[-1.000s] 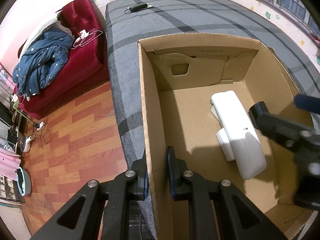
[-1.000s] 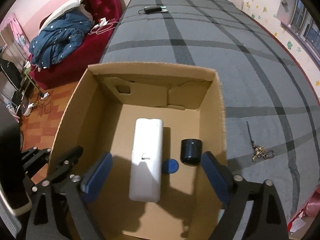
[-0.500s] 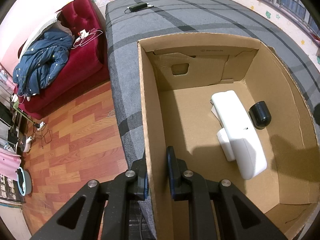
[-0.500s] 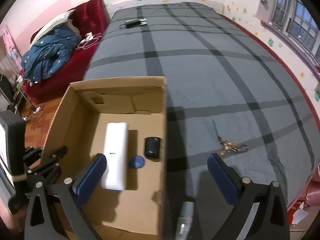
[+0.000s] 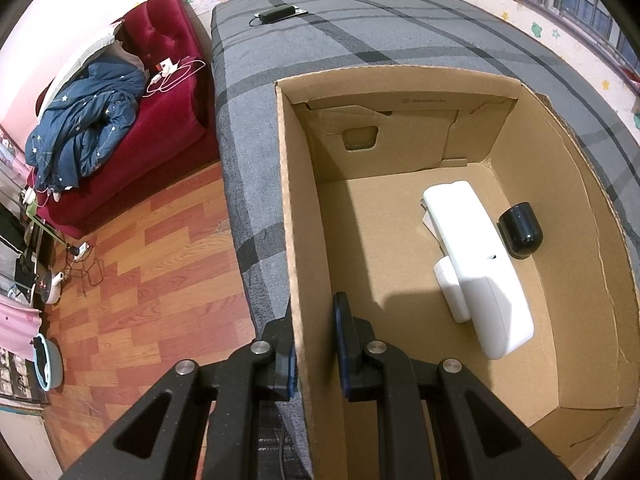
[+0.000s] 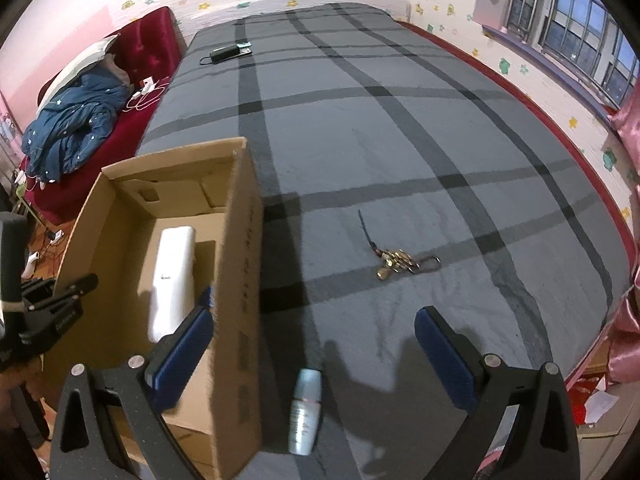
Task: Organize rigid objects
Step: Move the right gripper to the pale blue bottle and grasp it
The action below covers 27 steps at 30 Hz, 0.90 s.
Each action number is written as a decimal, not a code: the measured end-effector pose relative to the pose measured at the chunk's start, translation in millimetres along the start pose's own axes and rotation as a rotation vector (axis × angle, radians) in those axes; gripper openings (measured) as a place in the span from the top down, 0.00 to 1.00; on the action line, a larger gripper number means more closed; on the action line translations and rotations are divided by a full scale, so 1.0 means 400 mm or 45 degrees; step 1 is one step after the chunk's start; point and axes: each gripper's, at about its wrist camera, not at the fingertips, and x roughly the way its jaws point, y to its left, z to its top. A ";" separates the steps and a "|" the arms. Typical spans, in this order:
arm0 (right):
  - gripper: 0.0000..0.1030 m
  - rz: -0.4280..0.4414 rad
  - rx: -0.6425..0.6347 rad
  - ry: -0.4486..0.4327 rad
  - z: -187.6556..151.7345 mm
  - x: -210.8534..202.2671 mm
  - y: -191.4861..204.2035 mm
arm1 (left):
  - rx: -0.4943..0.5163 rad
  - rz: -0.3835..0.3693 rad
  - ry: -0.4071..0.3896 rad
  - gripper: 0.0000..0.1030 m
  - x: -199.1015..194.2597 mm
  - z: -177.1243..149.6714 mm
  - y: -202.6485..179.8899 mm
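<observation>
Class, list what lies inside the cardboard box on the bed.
Inside the cardboard box: a long white device, a smaller white piece partly hidden beneath it, and a black cylinder. Anything further under the device is covered.

A red sofa bears a blue quilt; a black charger lies on the grey checked bed.

Bed with a grey plaid cover, open cardboard box at its left edge, bunch of brass keys on a strap lying well to the box's right, small white bottle on its side just beside the box — black power adapter at the far end.
</observation>
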 end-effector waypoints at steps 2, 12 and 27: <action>0.00 -0.012 0.013 -0.001 -0.015 -0.002 -0.019 | 0.007 0.007 -0.001 0.84 -0.002 -0.001 -0.005; 0.00 0.002 0.022 0.031 -0.065 0.013 -0.064 | 0.009 0.016 0.000 0.84 0.000 -0.001 -0.010; 0.30 0.070 -0.036 0.171 -0.140 0.095 -0.054 | 0.009 0.019 -0.001 0.85 0.001 -0.001 -0.008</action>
